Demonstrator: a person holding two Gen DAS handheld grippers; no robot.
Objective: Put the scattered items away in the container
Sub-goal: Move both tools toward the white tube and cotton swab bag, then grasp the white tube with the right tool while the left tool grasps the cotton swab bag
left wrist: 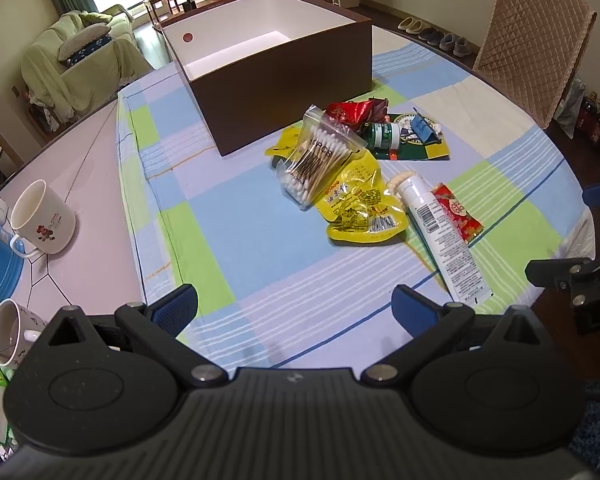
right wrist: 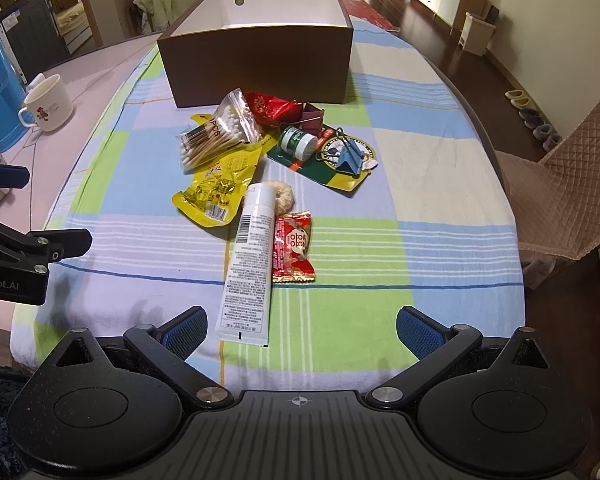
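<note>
blue clip (right wrist: pixel 350 158) shows clearly only from the right; both grippers' jaws wide, holding nothing.

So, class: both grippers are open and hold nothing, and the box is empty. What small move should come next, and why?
Probably ease the right gripper forward and a little left over the white tube. It is the nearest item, its flat end lies just by that gripper's open fingers, and nothing rests on it. The brown box shows only bare white walls inside.
</note>
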